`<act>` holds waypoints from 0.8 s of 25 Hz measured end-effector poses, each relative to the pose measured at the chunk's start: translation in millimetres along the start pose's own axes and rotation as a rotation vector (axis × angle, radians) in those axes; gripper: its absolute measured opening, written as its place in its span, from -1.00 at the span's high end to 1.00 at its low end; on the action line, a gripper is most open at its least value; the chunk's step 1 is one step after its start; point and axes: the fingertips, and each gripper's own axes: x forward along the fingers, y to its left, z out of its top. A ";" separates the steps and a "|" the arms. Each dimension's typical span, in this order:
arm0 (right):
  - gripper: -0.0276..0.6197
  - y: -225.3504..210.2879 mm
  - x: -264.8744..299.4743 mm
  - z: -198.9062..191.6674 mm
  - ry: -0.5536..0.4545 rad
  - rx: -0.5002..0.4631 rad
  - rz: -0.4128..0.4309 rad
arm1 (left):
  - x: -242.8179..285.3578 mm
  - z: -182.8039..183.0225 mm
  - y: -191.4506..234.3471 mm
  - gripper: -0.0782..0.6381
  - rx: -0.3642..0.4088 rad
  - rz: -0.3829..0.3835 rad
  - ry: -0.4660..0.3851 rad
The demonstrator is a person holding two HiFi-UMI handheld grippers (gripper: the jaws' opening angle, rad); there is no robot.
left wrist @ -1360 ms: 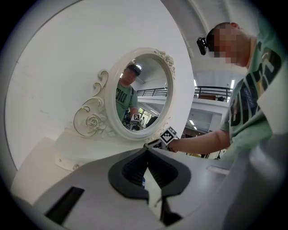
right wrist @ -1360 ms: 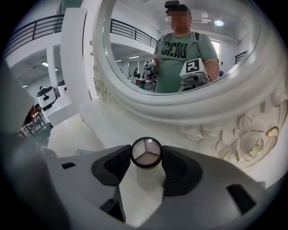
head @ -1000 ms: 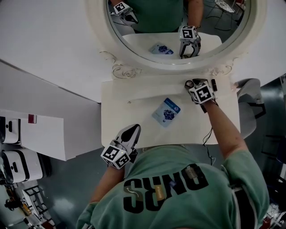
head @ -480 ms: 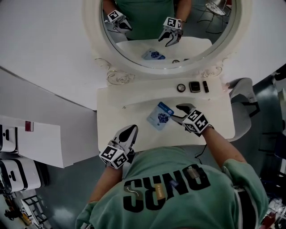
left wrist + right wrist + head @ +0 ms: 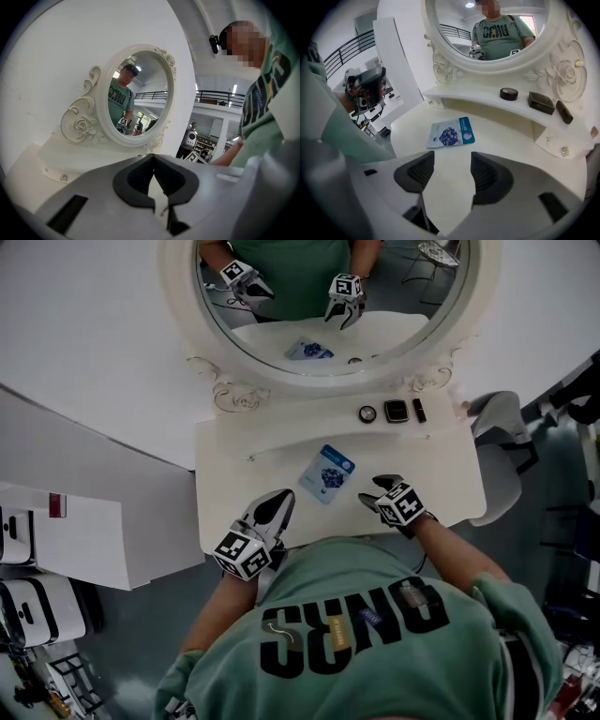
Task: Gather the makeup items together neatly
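After right gripper (image 5: 375,489) left shelf (image 5: 309,418), jaws apart beside sachet (image 5: 327,473)

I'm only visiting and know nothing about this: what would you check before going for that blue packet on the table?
1. Right gripper empty, jaws apart: ok.
2. Blue packet lies flat on the table, nothing on it: ok.
3. Way from right gripper to packet free: ok.
4. Left gripper shut, at the table's near edge, out of the way: ok.
5. Items gathered: not ok; packet lies apart from the round case, square case and dark tube on the shelf.
6. Room on the shelf for the packet: cannot tell.
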 end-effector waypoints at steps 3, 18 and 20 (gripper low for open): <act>0.17 -12.6 18.7 16.5 -0.003 0.011 -0.033 | -12.0 -8.2 -1.4 0.76 -0.006 0.017 0.011; 0.12 -46.8 100.9 31.6 0.011 0.079 -0.245 | -106.2 -41.9 44.5 0.76 -0.085 0.185 0.024; 0.21 -42.1 103.1 31.5 0.023 0.062 -0.250 | -107.6 -43.5 45.5 0.76 -0.086 0.178 0.027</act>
